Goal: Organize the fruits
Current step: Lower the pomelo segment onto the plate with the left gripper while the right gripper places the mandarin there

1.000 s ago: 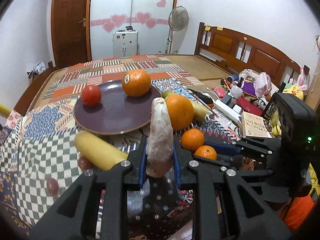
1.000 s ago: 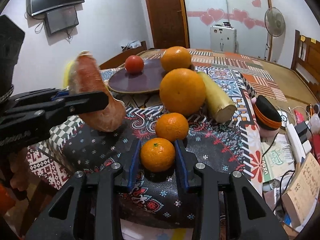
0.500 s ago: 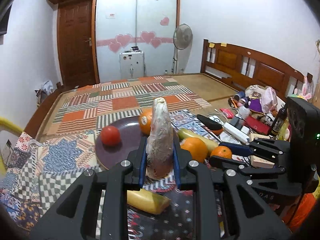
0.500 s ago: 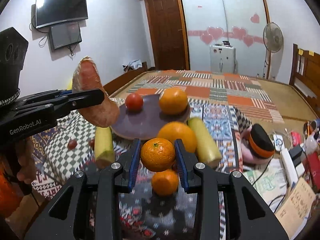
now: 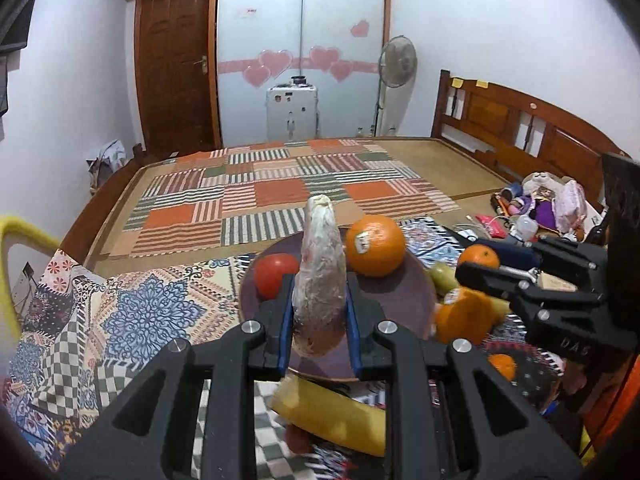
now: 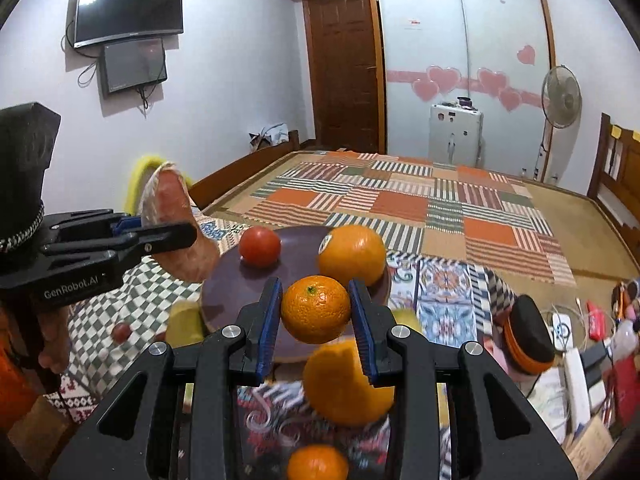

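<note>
My left gripper [image 5: 318, 322] is shut on a pale pinkish sweet potato [image 5: 319, 280], held upright above the near edge of the dark purple plate [image 5: 404, 300]. It also shows in the right wrist view [image 6: 172, 216]. My right gripper [image 6: 316, 312] is shut on a small mandarin [image 6: 316, 308], held above the plate's [image 6: 224, 284] near rim. On the plate lie a red tomato [image 6: 260, 246] and a large orange [image 6: 352, 254]. Another large orange [image 6: 344, 384] and a small mandarin [image 6: 318, 462] lie on the cloth below.
A yellow-green fruit [image 5: 332, 412] lies on the checked cloth in front of the plate. Small red fruits [image 6: 120, 332] lie at the left. Clutter with cables, a box and a black-and-orange object [image 6: 528, 332] lines the right side. A yellow chair back [image 5: 12, 240] stands at the left.
Both grippers have lifted with their fruit and moved forward toward the plate. The sweet potato and the mandarin now hang over its near edge.
</note>
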Action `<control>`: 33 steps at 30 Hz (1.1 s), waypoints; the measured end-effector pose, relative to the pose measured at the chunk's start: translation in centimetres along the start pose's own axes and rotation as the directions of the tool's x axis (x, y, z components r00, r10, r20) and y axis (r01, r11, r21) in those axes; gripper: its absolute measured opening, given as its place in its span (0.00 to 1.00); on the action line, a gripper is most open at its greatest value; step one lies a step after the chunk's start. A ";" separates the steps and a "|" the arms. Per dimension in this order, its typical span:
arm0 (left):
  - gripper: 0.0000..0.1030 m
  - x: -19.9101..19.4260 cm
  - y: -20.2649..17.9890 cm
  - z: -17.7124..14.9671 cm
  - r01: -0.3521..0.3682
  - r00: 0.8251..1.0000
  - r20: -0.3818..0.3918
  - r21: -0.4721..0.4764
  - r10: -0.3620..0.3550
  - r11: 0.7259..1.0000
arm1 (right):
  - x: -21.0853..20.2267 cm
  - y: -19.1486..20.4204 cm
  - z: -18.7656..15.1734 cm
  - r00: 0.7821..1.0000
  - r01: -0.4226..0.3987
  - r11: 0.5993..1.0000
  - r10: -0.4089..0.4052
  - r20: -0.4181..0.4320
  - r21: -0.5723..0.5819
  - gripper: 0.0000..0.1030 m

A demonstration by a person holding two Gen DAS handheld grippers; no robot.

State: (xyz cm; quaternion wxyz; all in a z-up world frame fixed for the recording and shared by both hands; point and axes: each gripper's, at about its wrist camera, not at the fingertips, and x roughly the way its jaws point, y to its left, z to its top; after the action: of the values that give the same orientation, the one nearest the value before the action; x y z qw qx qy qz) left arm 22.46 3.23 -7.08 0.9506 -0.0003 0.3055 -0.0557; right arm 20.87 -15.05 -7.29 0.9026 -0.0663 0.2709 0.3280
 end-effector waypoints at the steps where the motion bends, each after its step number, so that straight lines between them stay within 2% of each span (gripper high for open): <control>1: 0.22 0.4 0.3 0.1 -0.008 1.000 -0.004 0.001 0.008 1.000 | 0.3 0.0 0.2 1.000 0.001 1.000 -0.001 -0.003 -0.007 0.31; 12: 0.22 4.6 1.9 1.0 -0.070 0.995 -0.062 0.036 0.072 0.997 | 4.2 -0.8 1.4 0.993 -0.007 0.999 0.001 -0.121 -0.048 0.31; 15: 0.22 5.0 1.5 1.0 -0.092 0.994 -0.055 0.061 0.095 0.994 | 4.9 -1.0 1.4 0.988 -0.007 0.998 -0.003 -0.155 -0.060 0.31; 21: 0.22 5.4 0.2 1.4 -0.091 0.994 -0.047 0.102 0.096 0.991 | 5.1 -1.0 1.2 0.982 -0.020 0.997 0.007 -0.189 -0.070 0.31; 26: 0.23 5.9 -0.9 1.0 -0.082 0.993 -0.070 0.141 0.093 0.987 | 5.5 -0.3 1.0 0.977 -0.029 0.996 0.010 -0.213 -0.086 0.31; 33: 0.36 6.5 -1.8 0.8 -0.045 0.994 -0.095 0.158 0.060 0.986 | 5.4 -0.2 1.1 0.975 -0.038 0.995 0.017 -0.223 -0.088 0.31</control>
State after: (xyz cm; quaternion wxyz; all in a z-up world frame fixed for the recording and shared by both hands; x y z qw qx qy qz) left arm 28.03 0.76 -10.16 0.9324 0.0850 0.3471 -0.0542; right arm 24.92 -11.83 -9.29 0.8580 -0.1402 0.3559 0.3430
